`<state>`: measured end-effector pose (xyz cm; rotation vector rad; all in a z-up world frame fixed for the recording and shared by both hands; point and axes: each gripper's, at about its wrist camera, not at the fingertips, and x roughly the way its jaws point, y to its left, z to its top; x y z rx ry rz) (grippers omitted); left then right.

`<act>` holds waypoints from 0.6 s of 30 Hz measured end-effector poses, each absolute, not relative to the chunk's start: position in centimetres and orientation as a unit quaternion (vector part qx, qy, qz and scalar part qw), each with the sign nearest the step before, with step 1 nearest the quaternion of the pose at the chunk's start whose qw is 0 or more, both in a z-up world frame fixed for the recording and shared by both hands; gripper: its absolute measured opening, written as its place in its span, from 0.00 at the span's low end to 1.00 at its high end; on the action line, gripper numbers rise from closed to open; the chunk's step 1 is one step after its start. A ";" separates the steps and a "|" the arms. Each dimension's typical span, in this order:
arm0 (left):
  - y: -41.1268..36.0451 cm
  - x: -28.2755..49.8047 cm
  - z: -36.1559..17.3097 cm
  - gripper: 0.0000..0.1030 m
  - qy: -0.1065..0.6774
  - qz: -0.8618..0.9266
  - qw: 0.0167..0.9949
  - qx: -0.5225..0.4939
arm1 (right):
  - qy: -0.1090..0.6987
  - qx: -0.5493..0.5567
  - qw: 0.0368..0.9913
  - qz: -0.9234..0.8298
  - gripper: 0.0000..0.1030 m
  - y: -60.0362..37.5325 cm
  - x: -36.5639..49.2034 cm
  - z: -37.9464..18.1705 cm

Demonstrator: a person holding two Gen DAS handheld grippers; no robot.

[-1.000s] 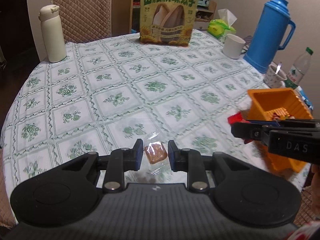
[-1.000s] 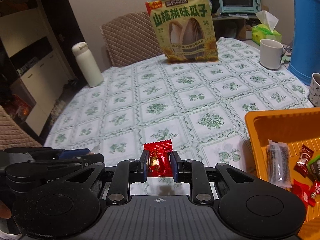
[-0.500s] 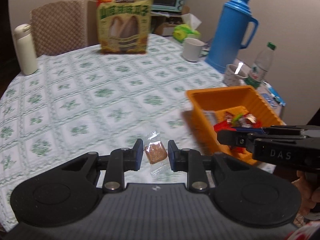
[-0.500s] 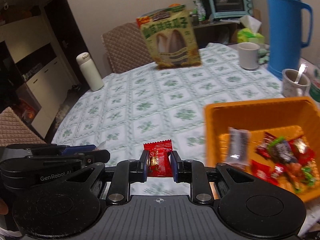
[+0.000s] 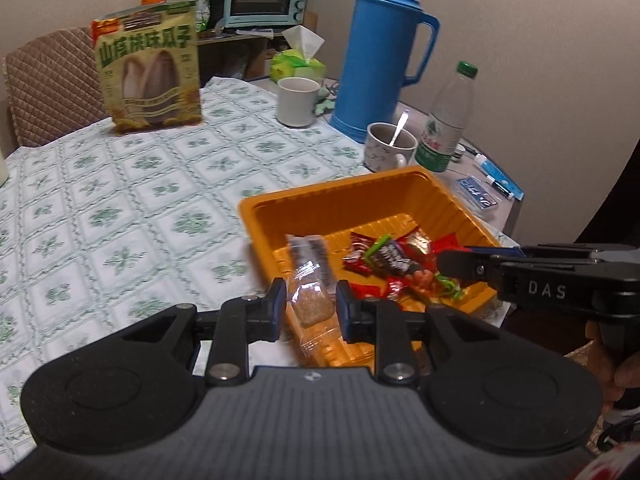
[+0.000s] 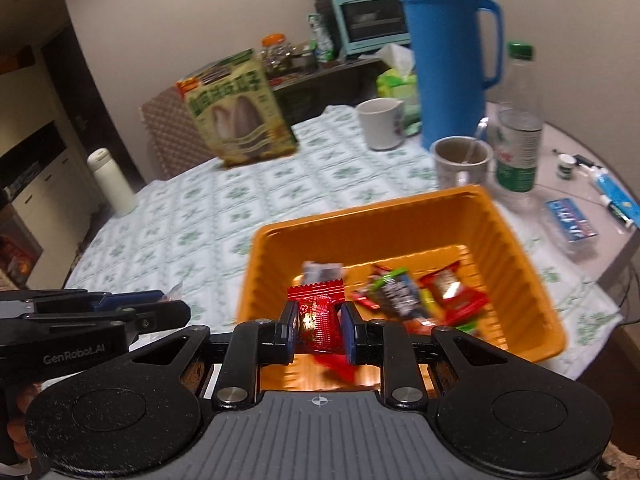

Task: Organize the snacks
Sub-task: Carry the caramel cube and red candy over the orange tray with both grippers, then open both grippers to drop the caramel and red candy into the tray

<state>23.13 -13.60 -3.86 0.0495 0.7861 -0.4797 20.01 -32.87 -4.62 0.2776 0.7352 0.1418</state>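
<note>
My left gripper (image 5: 311,310) is shut on a clear-wrapped brown snack (image 5: 312,307) and holds it over the near rim of the orange tray (image 5: 332,204). My right gripper (image 6: 319,328) is shut on a red wrapped candy (image 6: 319,322) above the near edge of the same orange tray (image 6: 360,224). Several wrapped snacks (image 5: 384,258) lie in the tray; they also show in the right wrist view (image 6: 404,288). The right gripper shows at the right of the left wrist view (image 5: 448,262). The left gripper shows at the left of the right wrist view (image 6: 176,312).
On the floral tablecloth (image 5: 120,200) stand a sunflower-seed bag (image 5: 148,72), a white mug (image 5: 296,102), a blue thermos (image 5: 380,52), a mug with a spoon (image 5: 388,148) and a water bottle (image 5: 446,120). A white flask (image 6: 112,182) stands far left.
Both grippers have moved right, from over the bare tablecloth to over the orange tray, each still holding its snack.
</note>
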 end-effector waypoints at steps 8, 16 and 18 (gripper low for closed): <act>-16.6 23.8 -5.1 0.23 0.392 -0.217 0.894 0.025 | 0.356 0.133 0.922 0.071 0.23 -35.9 20.5 -5.0; -18.6 24.6 -6.5 0.23 0.406 -0.196 0.892 0.035 | 0.360 0.129 0.920 0.084 0.23 -37.8 21.5 -5.7; -18.9 24.8 -6.8 0.23 0.409 -0.190 0.892 0.036 | 0.361 0.130 0.919 0.087 0.23 -38.2 21.7 -5.9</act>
